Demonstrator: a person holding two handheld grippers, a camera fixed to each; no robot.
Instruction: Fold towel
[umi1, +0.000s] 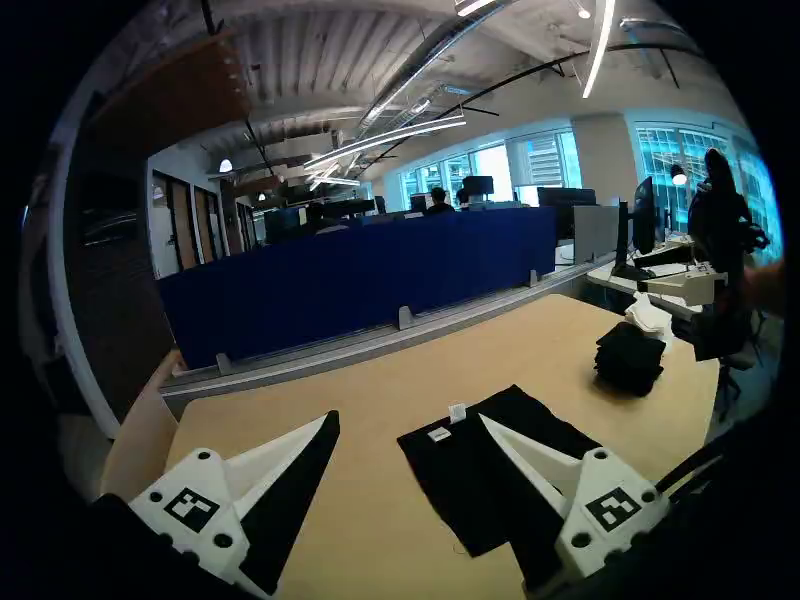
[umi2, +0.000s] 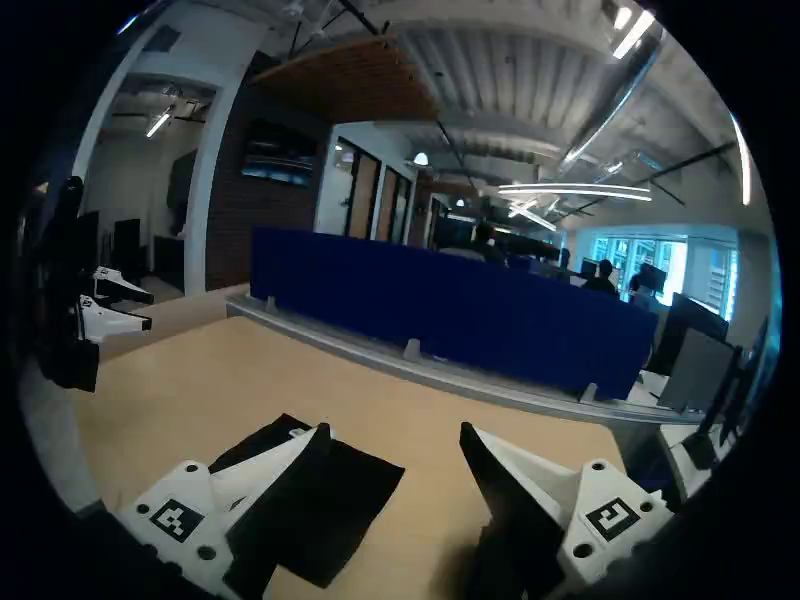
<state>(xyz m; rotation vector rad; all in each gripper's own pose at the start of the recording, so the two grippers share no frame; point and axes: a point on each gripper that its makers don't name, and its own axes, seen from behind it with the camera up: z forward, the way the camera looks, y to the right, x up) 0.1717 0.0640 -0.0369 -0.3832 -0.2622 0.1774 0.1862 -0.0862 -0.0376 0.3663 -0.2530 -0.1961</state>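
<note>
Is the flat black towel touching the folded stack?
Apart. The left gripper view shows bare tabletop between the flat black towel and the folded stack.

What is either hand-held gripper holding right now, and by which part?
Nothing: the left hand-held gripper and right hand-held gripper are both open, and the black towel lies on the table.

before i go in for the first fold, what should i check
1. Is the left gripper open and empty: ok.
2. Is the right gripper open and empty: ok.
3. Does the black towel lie flat on the table: ok.
4. Is the folded stack apart from the black towel: ok.
5. Is the towel's near edge straight, partly hidden behind the left gripper: cannot tell.
</note>
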